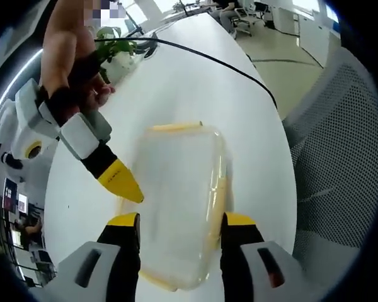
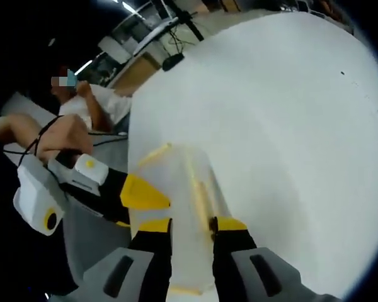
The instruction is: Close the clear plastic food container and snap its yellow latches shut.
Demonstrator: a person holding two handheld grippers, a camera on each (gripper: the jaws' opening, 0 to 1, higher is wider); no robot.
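The clear plastic food container (image 1: 176, 201) lies on the white counter (image 1: 195, 88), close to the counter edge that borders a grey mesh chair (image 1: 340, 163), its lid down over the body and blurred in both views. In the left gripper view the left hand-held gripper (image 1: 181, 220) has its jaws spread apart, one on each side of the container's near end, with a yellow latch (image 1: 218, 198) running along the side by one jaw and another yellow latch (image 1: 175, 127) across the far end. The right hand-held gripper (image 1: 127, 187), held by a person's hand (image 1: 72, 75), comes in from the side with its yellow tip touching or just beside the container's long edge. In the right gripper view its jaws stand apart, straddling the container's side wall by a latch. A black cable (image 1: 201, 56) crosses the counter beyond, near a potted plant (image 1: 116, 50).
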